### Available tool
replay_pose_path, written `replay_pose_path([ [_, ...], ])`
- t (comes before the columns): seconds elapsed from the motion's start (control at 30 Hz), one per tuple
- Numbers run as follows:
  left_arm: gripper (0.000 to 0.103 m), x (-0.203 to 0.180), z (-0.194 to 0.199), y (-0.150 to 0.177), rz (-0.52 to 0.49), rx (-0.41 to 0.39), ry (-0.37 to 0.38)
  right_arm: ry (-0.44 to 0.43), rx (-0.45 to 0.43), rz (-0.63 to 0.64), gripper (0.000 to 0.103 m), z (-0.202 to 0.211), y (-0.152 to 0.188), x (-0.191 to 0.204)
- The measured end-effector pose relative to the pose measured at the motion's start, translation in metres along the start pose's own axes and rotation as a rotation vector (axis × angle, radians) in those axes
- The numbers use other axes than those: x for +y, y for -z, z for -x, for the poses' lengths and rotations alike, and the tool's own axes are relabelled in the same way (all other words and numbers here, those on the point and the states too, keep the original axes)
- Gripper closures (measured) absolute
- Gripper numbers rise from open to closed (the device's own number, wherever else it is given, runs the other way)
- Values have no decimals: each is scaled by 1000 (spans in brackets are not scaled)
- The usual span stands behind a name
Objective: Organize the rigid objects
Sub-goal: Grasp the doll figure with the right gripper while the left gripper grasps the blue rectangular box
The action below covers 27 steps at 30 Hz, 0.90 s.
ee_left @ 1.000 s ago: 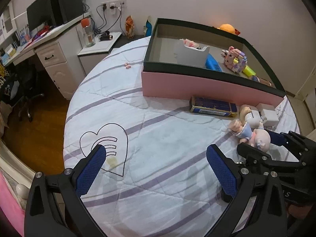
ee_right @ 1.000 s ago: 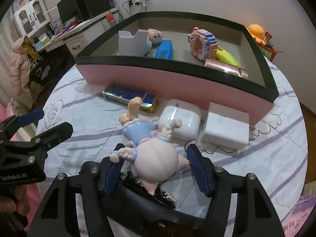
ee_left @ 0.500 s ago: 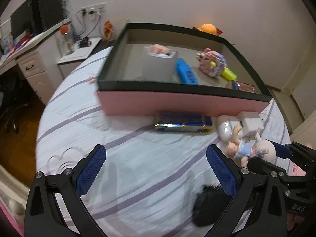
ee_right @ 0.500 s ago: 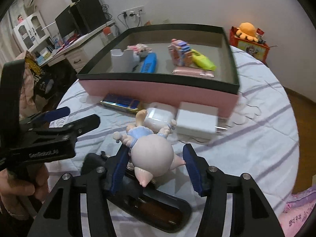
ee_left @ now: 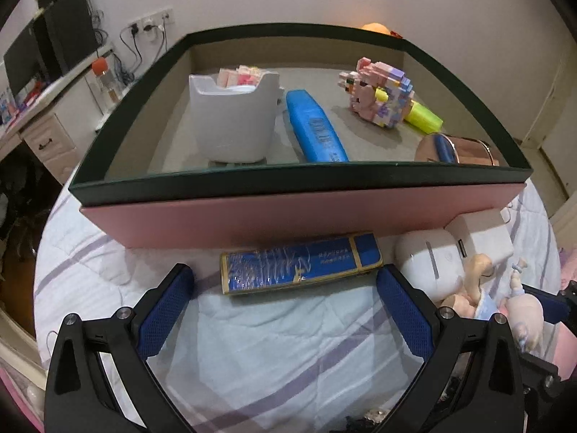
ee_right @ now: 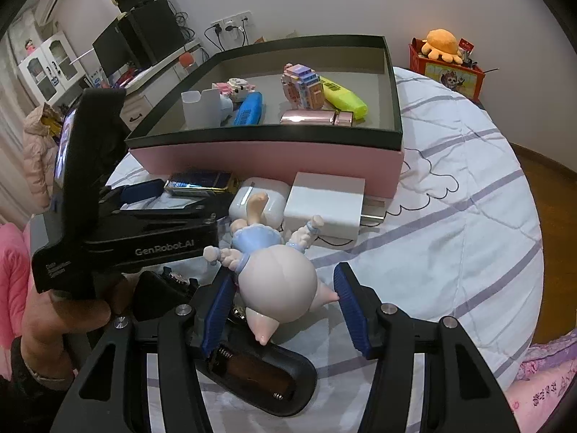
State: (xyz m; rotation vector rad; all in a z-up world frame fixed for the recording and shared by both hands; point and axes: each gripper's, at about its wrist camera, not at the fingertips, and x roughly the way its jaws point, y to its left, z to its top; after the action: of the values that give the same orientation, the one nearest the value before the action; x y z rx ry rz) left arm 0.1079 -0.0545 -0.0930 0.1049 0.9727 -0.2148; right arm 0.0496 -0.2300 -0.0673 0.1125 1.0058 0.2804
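The glossy, round-headed baby figurine [ee_right: 277,281] lies between my right gripper [ee_right: 285,310]'s ribbed blue pads, its long axis running from head at 6 o'clock to raised foot at 12. The jaws stand wide; whether the left pad touches it I cannot tell. My left gripper [ee_left: 285,310] gapes open, holding nothing, facing the shiny blue rectangular tin [ee_left: 301,262] below the pink box [ee_left: 288,216] on the quilted bedspread [ee_right: 450,238].

Open bedspread [ee_left: 274,339] ahead of the left gripper [ee_left: 285,310] — blue tin [ee_left: 301,267] and pink box wall [ee_left: 288,216] block beyond.
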Motion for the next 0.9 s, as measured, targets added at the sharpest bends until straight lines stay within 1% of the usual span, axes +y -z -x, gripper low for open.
replay_pose_path([
  [0.17, 0, 2, 0, 2, 13, -2, 23, 4, 23, 15, 45, -10, 3, 3],
  [0.37, 0, -2, -2, -1, -1, 19, 5, 16, 27, 36, 45, -13, 4, 6],
  [0.63, 0, -3, -2, -3, 20, 36, 3, 34, 32, 46, 45, -13, 3, 9],
  [0.73, 0, -1, -1, -3, 44, 36, 20, 34, 34, 48, 45, -13, 3, 9],
  [0.9, 0, -1, -2, -3, 49, 38, 13, 32, 37, 48, 45, -14, 3, 9],
])
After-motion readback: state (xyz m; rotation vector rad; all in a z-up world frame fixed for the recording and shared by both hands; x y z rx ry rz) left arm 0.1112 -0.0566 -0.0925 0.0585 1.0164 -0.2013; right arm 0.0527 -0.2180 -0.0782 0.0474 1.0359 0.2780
